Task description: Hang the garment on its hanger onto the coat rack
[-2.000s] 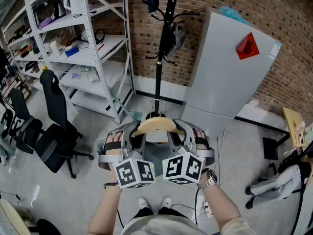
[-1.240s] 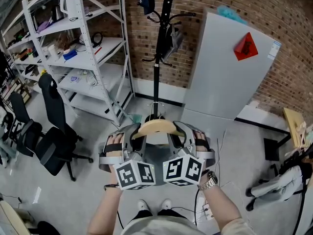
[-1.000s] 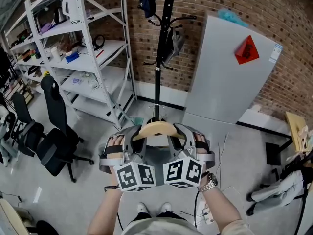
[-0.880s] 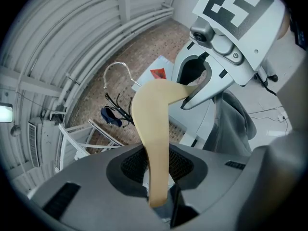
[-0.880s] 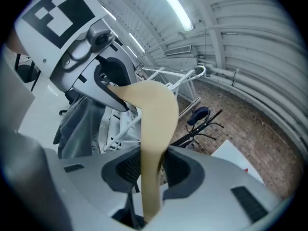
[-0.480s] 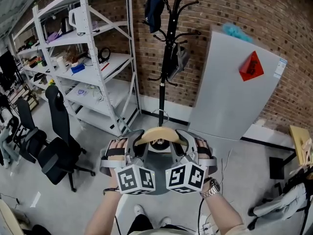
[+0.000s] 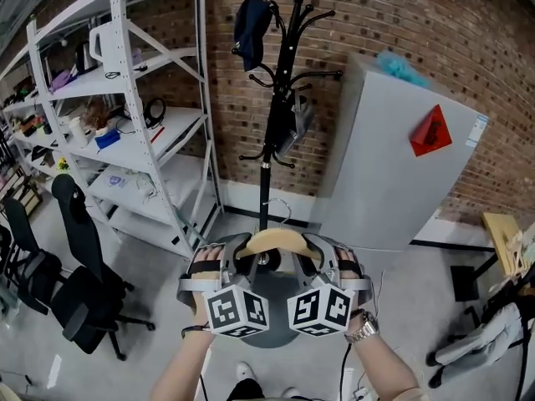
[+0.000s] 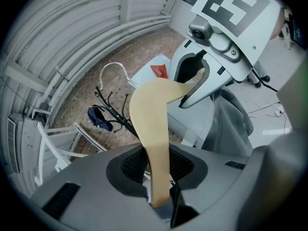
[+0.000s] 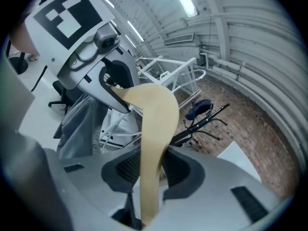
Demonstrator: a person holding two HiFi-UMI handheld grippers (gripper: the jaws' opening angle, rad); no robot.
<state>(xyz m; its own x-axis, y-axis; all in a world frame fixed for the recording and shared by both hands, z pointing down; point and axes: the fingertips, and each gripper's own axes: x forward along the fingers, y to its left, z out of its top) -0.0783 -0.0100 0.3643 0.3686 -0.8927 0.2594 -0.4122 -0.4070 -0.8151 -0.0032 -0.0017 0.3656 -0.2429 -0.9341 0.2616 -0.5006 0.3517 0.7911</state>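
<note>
A wooden hanger with a metal hook carries a grey garment that hangs below it. My left gripper is shut on the hanger's left arm and my right gripper on its right arm. The black coat rack stands just beyond, against the brick wall, with a dark blue item on an upper peg. In the left gripper view the hanger runs up from between the jaws, with the hook above the rack. In the right gripper view the hanger is clamped the same way.
White metal shelving full of small items stands to the left of the rack. A tall grey cabinet with a red sign stands to its right. Black office chairs sit at lower left. Cables and gear lie on the floor at lower right.
The coat rack has come nearer and more of its top shows. Both grippers and the hanger stay together, a little lower in view; the grips are unchanged.
</note>
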